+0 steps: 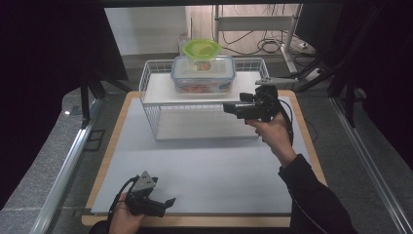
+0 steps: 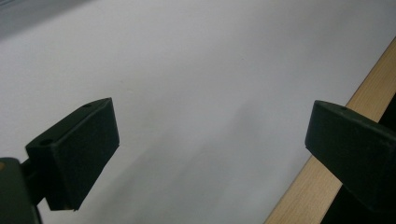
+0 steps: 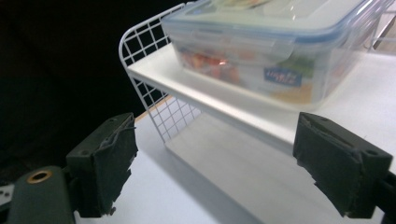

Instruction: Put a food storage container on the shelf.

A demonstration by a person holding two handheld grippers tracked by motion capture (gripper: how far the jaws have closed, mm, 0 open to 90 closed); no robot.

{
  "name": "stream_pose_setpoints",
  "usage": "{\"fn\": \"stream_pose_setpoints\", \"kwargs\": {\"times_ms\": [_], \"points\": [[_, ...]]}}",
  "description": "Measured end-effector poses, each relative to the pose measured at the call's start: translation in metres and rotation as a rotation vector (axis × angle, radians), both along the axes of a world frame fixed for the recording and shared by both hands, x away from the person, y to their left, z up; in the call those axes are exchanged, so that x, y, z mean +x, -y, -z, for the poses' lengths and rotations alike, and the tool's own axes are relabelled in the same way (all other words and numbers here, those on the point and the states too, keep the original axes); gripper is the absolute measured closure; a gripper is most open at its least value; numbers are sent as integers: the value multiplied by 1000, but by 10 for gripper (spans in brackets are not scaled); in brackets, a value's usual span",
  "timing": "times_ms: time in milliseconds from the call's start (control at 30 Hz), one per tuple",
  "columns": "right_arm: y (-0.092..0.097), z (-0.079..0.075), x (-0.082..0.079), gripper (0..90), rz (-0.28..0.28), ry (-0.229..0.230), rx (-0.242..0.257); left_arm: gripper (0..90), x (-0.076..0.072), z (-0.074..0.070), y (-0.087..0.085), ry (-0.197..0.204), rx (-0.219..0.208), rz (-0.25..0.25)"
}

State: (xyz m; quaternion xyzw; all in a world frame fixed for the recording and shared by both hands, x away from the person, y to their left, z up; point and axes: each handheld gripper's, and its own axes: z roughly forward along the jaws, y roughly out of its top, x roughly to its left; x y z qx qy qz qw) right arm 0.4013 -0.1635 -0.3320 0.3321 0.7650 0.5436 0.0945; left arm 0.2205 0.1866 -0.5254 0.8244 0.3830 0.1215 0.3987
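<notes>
clear plastic box (image 1: 203, 74) sits untouched on the wire shelf (image 1: 156, 90); your right tool (image 1: 233, 108) faces it, open and empty, your left tool (image 1: 166, 202) open over the surface (image 1: 195, 161).

I see the wire rack (image 1: 152, 105) standing at the far middle of the tabletop (image 1: 204, 170), with its shelf (image 1: 160, 87) above a lower level. On that shelf sits the lidded container (image 1: 203, 75), and a bowl (image 1: 201, 48) rests on top of its lid. My right gripper (image 1: 228, 108) hangs just right of the rack's front, level with the shelf. My left gripper (image 1: 165, 204) sits at the near left edge of the tabletop, well apart from the rack.
</notes>
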Motion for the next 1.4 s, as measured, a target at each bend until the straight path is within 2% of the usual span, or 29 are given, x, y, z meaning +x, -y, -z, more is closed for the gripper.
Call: {"fn": "stream_pose_setpoints", "kwargs": {"times_ms": [433,567,767,833,1133,1400], "points": [[2,31,-18,65,-24,25,-65,25,-1,0,1,6,6,3],[3,48,-24,39,-43,32,-118,25,-1,0,1,6,5,5],[9,65,-31,21,-54,32,-107,23,-1,0,1,9,7,5],[12,75,-35,17,-50,13,-148,24,-1,0,1,9,8,7],[22,88,-49,15,-44,20,-149,24,-2,0,2,10,11,13],[28,97,-66,15,-41,33,-179,25,-1,0,3,11,17,23]]}}
